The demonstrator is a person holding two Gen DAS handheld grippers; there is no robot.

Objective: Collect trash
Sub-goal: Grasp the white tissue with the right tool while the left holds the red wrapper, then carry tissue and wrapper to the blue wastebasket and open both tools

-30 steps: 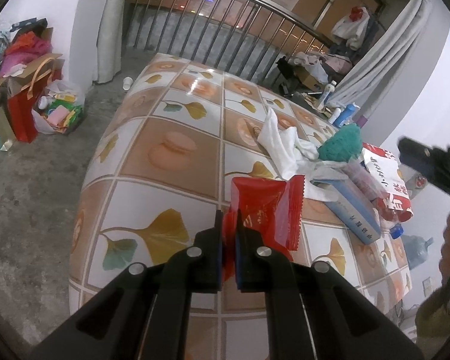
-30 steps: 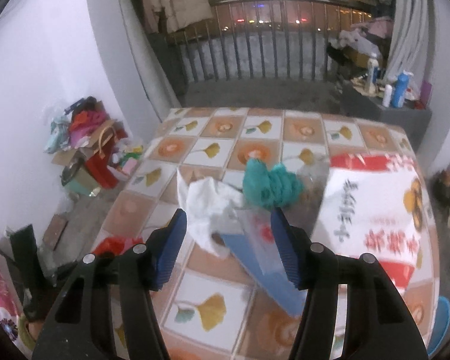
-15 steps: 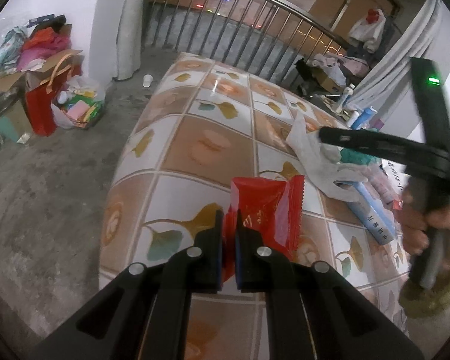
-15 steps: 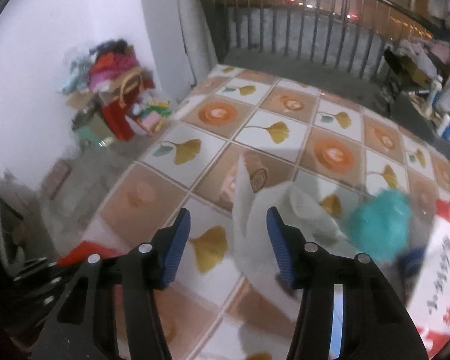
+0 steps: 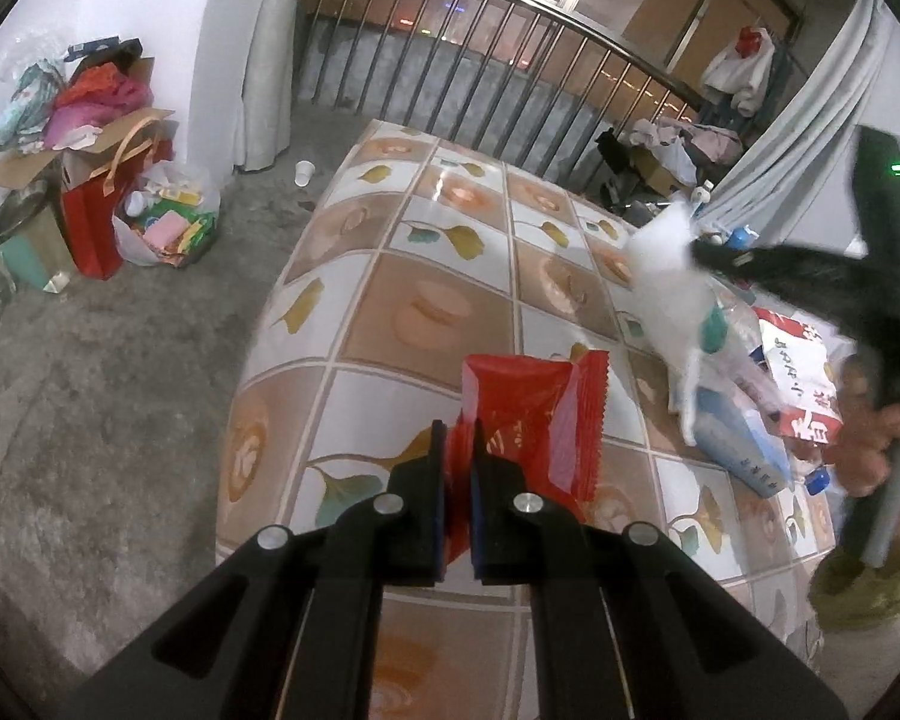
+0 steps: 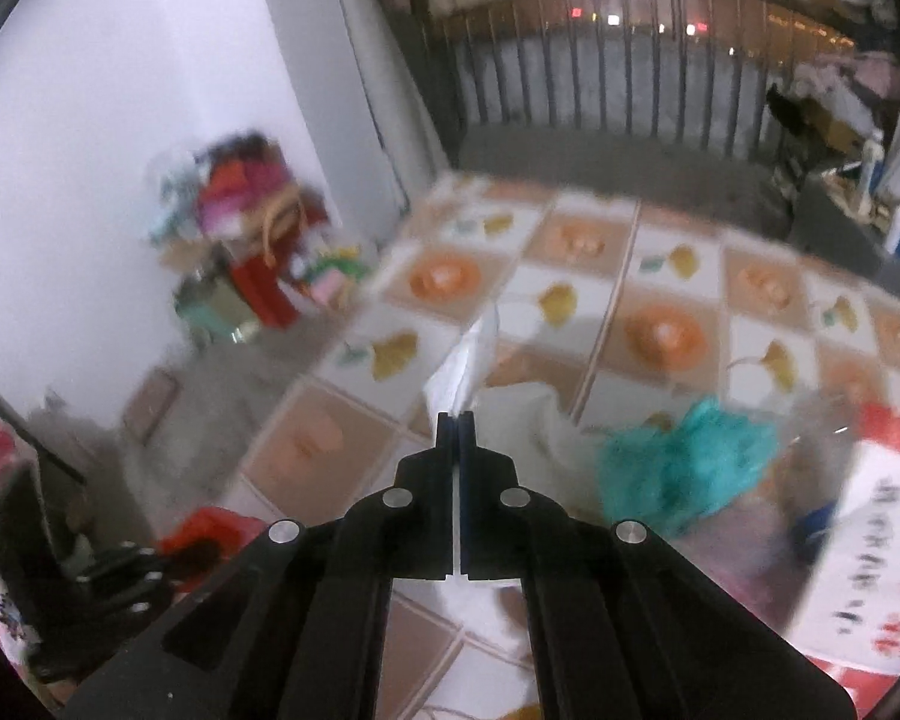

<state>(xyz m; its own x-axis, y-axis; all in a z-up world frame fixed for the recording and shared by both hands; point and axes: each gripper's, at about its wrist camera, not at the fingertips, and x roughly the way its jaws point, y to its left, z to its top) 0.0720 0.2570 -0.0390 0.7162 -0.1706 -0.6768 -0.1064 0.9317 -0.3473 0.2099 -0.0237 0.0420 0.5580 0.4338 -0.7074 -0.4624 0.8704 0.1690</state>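
Right gripper [image 6: 456,420] closed on tissue [image 6: 468,360], tilted down

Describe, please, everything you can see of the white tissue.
The white tissue is thin, soft, crumpled paper. The right gripper has just been closing and is now shut on it, a creased corner poking up past the fingertips. In the left wrist view it hangs from that gripper as a long limp sheet, its tail trailing down to the clutter on the table.
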